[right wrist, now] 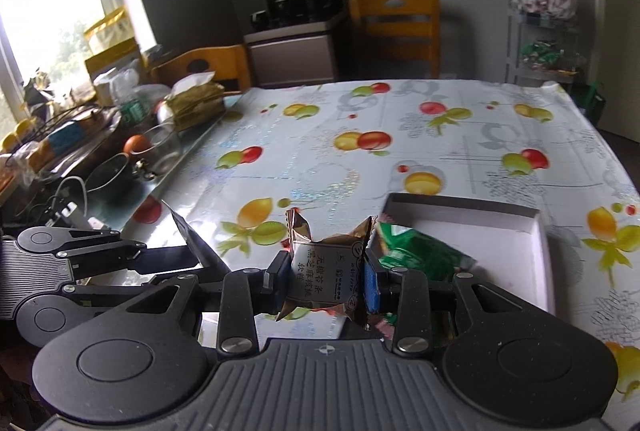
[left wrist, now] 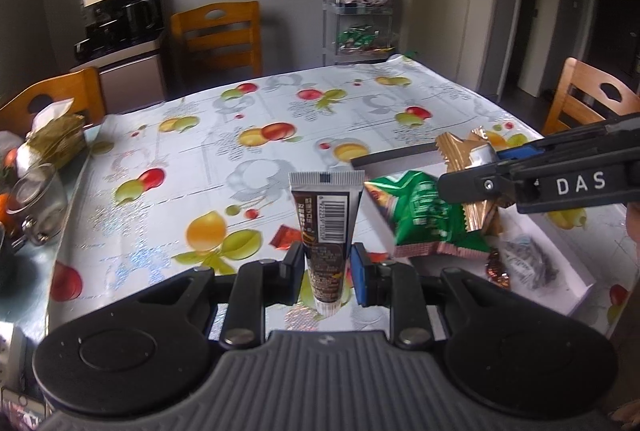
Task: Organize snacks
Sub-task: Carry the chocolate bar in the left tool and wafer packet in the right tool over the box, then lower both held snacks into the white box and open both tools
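Brown tube in L tongs.

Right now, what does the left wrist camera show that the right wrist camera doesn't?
Only the left wrist view shows the brown tube clamped in the left gripper, plus a red wrapper on the table behind it. Only the right wrist view shows the window and the clutter along the table's left edge. Both show the gold packet in the right gripper, the green packet and the white box.
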